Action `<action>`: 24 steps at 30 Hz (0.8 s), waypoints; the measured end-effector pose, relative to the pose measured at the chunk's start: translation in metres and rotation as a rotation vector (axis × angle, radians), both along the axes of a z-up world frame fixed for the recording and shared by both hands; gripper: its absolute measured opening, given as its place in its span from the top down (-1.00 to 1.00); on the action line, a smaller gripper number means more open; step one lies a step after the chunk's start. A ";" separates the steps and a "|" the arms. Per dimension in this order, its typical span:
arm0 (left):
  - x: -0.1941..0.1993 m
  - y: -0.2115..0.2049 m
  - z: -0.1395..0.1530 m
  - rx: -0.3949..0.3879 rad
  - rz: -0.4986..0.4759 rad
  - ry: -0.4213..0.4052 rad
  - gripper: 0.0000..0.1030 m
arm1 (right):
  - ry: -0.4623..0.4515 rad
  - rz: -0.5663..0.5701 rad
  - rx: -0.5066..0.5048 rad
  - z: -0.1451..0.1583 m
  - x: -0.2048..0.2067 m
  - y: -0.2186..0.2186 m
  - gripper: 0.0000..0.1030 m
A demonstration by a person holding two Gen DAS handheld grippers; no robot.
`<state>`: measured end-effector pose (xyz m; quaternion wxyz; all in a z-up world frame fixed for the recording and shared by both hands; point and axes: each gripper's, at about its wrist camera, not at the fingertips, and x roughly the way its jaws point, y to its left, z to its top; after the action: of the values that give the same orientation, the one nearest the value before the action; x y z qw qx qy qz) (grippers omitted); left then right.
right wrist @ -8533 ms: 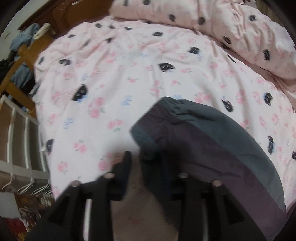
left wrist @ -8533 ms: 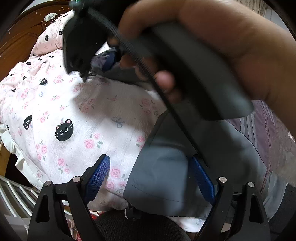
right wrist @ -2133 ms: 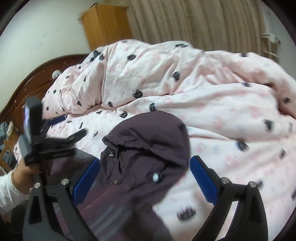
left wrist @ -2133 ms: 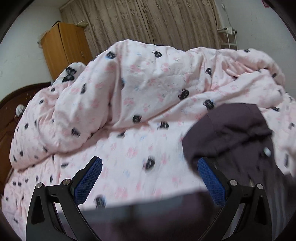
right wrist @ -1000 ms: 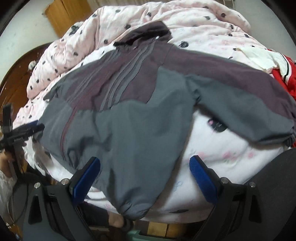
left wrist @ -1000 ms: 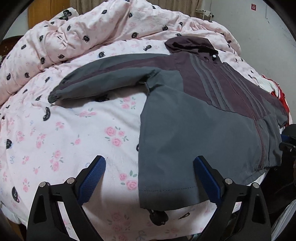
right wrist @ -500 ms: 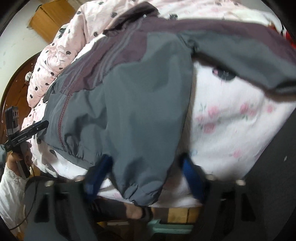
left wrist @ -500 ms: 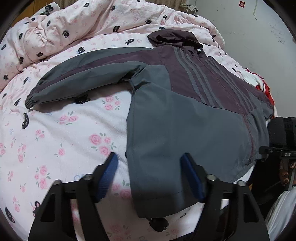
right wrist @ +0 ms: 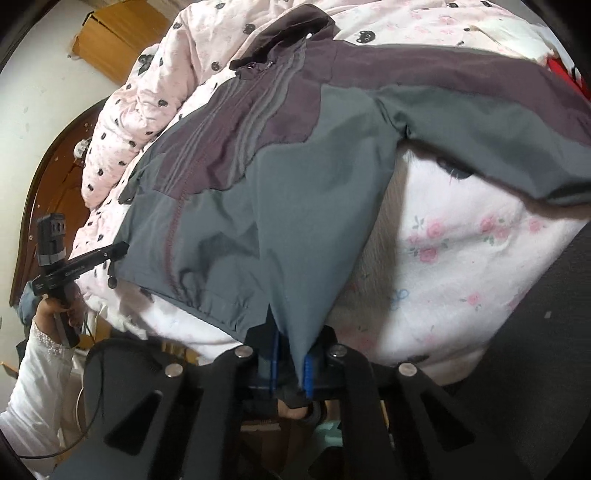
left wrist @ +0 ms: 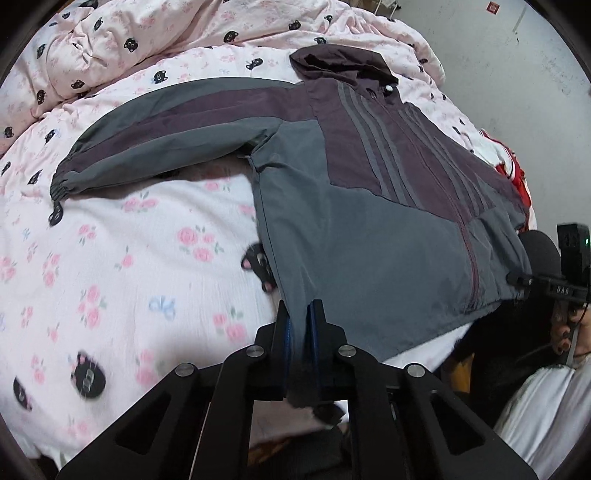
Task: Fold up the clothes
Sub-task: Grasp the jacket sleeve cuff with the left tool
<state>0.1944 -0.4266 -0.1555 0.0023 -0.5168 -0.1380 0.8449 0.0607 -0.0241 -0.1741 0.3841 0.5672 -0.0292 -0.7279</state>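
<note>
A grey and plum hooded jacket (left wrist: 369,206) lies spread front-up on a bed covered with a pink floral sheet (left wrist: 122,266). In the left wrist view its long axis runs from the hem at the lower centre up to the hood (left wrist: 340,62) at the upper centre, leaning slightly right; the zip line slants down toward the lower right. One sleeve (left wrist: 166,136) stretches out to the left, cuff at the left-middle of the frame, lying flat on the sheet. In the right wrist view the same jacket (right wrist: 295,177) points up toward the top centre, with the other sleeve (right wrist: 480,110) reaching to the right edge of the frame.

The left gripper (left wrist: 300,325) is clenched on the hem corner at the bottom centre of its view, grey cloth pinched between the blue pads. The right gripper (right wrist: 290,354) is closing on the opposite hem corner, and the cloth is already squeezed between its pads. The hem between the two corners hangs over the near edge of the bed.

To the left of the jacket in the left view there is a broad stretch of bare sheet. A bunched pink duvet (left wrist: 147,33) sits beyond the hood along the top. Red and white cloth (left wrist: 513,177) lies at the right edge. A wooden headboard (right wrist: 48,184) curves along the left of the right view.
</note>
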 end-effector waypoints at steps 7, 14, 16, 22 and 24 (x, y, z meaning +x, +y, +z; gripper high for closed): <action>0.014 0.021 0.000 0.002 -0.031 -0.083 0.85 | -0.012 0.063 0.130 0.018 -0.002 0.011 0.84; 0.014 0.024 -0.036 -0.034 -0.012 -0.150 0.85 | 0.005 0.105 0.252 0.001 0.000 0.006 0.86; 0.013 0.023 -0.039 -0.053 0.003 -0.145 0.83 | 0.017 0.111 0.281 -0.006 0.001 0.004 0.82; 0.032 0.012 -0.013 -0.141 0.066 -0.079 0.26 | 0.154 0.148 0.361 0.002 0.015 0.002 -0.17; 0.042 0.003 0.003 -0.169 0.104 -0.032 -0.05 | 0.218 0.160 0.366 0.017 0.020 0.005 -0.18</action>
<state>0.2367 -0.4233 -0.1529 -0.0871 -0.5206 -0.0930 0.8442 0.0811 -0.0191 -0.1569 0.3322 0.5457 0.1903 -0.7454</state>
